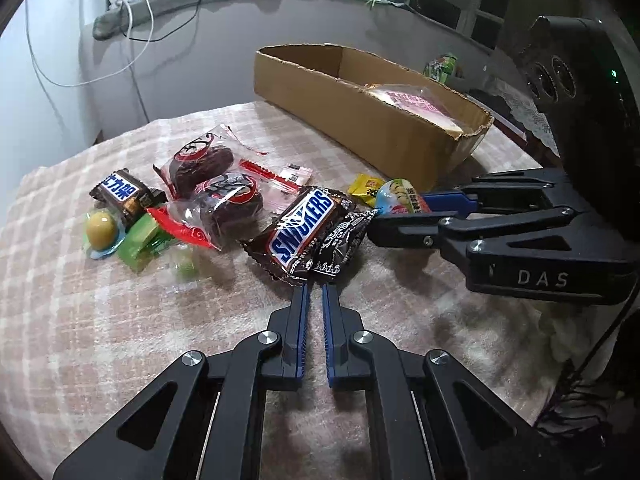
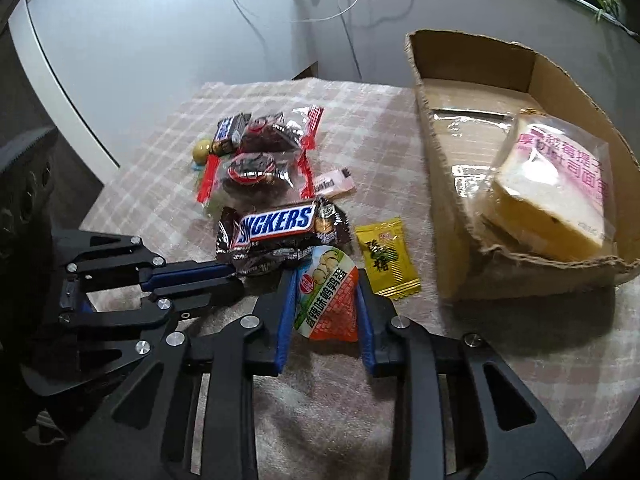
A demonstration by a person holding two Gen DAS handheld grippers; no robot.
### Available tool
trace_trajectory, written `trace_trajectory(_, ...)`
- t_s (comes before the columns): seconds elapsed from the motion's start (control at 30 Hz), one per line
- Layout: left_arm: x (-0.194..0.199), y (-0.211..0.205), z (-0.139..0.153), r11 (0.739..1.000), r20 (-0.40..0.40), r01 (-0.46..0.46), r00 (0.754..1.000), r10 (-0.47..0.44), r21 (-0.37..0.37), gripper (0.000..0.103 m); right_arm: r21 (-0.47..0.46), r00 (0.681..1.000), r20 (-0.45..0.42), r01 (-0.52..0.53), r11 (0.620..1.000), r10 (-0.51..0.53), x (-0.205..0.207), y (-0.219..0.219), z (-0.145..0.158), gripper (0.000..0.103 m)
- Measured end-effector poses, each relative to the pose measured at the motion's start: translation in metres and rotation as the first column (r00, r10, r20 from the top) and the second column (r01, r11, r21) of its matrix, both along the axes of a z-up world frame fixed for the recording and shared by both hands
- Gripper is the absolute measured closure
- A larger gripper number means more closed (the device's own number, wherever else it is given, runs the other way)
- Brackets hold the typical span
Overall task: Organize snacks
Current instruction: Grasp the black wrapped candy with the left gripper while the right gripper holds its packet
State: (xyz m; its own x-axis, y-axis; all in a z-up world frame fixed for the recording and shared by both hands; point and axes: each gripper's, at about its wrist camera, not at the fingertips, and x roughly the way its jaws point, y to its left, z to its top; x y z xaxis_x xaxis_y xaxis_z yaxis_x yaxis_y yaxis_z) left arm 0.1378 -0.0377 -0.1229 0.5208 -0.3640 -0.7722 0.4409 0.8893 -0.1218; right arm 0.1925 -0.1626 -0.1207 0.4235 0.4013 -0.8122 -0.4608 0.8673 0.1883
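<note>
While pinching the Snickers bar in the left gripper and the egg packet in the right gripper — left cardboard box holding only wrapped bread.

Both fisheye views are evenly lit by cool indoor light, bright enough to read wrapper print, while the window behind looks dark. Straight edges bow strongly toward the black, vignetted corners. Glare flares on the clear wrappers and the bagged bread (its print partly washed out). Soft shadows spread under the cardboard box onto the worktop.
</note>
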Motion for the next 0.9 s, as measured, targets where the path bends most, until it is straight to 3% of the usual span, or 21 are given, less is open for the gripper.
trace_trajectory(0.1, -0.002, -0.003, 0.002, 1.000, 0.006, 0.004, 1.000, -0.004, 0.014, 0.095, 0.002, 1.000, -0.003, 0.001, 1.000, -0.001, 0.001, 0.001, -0.001, 0.075)
trace_trajectory(0.17, -0.005, -0.009, 0.006, 0.998, 0.038, 0.009, 0.999, -0.011, 0.055, 0.085, 0.024, 1.000, -0.012, 0.009, 1.000, -0.009, 0.002, -0.003, 0.001, 0.075)
trace_trajectory(0.33, -0.005, -0.028, 0.013, 0.990, 0.083, 0.069, 0.993, -0.079, 0.123, 0.085, 0.057, 0.999, -0.035, 0.026, 0.998, -0.024, 0.004, -0.012, 0.001, 0.075)
trace_trajectory(0.4, 0.001, -0.032, 0.012, 0.988, 0.064, 0.083, 0.994, -0.092, 0.134, 0.085, 0.062, 0.999, -0.038, 0.029, 0.998, -0.027, 0.001, -0.016, 0.002, 0.075)
trace_trajectory(0.53, 0.020, -0.037, 0.004, 0.983, -0.002, 0.126, 0.992, -0.127, 0.130, 0.065, 0.088, 0.998, -0.045, 0.035, 0.996, -0.031, -0.007, -0.025, 0.003, 0.075)
trace_trajectory(0.63, 0.032, -0.039, 0.003, 0.984, -0.011, 0.122, 0.993, -0.122, 0.126, 0.058, 0.086, 0.999, -0.032, 0.037, 0.996, -0.034, -0.012, -0.031, 0.005, 0.075)
trace_trajectory(0.8, 0.034, -0.045, 0.001, 0.989, -0.010, 0.087, 0.996, -0.086, 0.124, 0.060, 0.101, 0.999, -0.029, 0.045, 0.994, -0.042, -0.015, -0.043, 0.007, 0.075)
trace_trajectory(0.87, 0.031, -0.044, 0.001, 0.991, -0.005, 0.063, 0.998, -0.063, 0.121, 0.077, 0.109, 0.999, -0.021, 0.046, 0.993, -0.044, -0.017, -0.047, 0.011, 0.075)
trace_trajectory(0.9, 0.030, -0.042, 0.001, 0.992, -0.007, 0.055, 0.998, -0.055, 0.115, 0.079, 0.111, 0.999, -0.018, 0.046, 0.993, -0.044, -0.017, -0.048, 0.012, 0.075)
